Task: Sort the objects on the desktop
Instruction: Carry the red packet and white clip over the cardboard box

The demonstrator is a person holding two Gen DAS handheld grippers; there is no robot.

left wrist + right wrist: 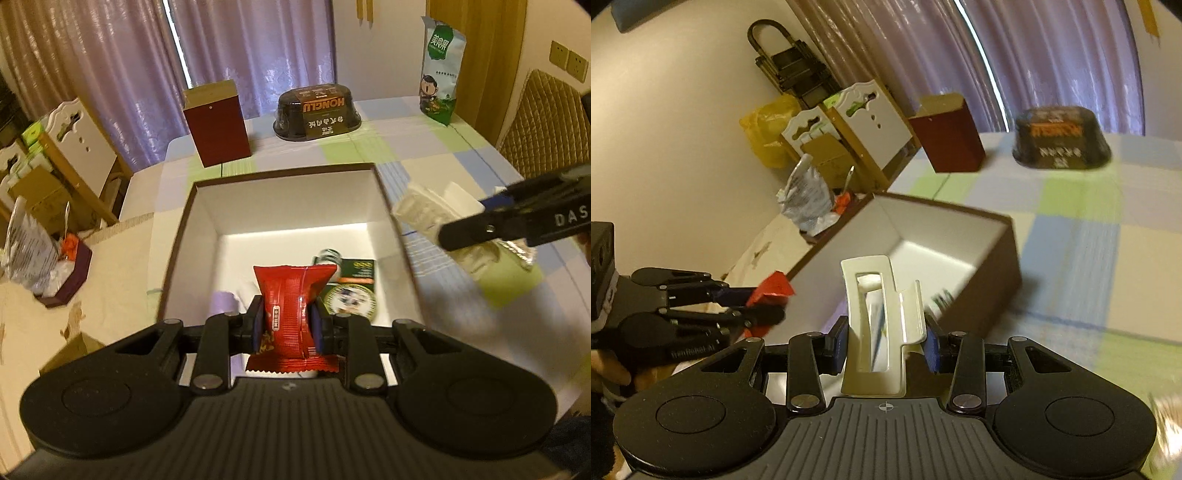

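My left gripper (288, 321) is shut on a red snack packet (291, 291), held over the near part of an open box (291, 199) with white inner walls and a brown rim. In the box lie a green packet (354, 288) and a pale purple item (221, 302). My right gripper (886, 341) is shut on a cream plastic clip (864, 266), just beside the box's (982, 295) near right corner. The left wrist view shows the right gripper (465, 221) with the cream clip (417, 210) at the box's right side. The right wrist view shows the left gripper (775, 302) with the red packet (774, 288).
On the checked tablecloth behind the box stand a dark red carton (218, 125), a black oval container (317, 112) and an upright green-white snack bag (439, 70). A silvery packet (517, 251) lies right of the box. A chair back (543, 125) is at the right, a cluttered small purple box (66, 273) at the left.
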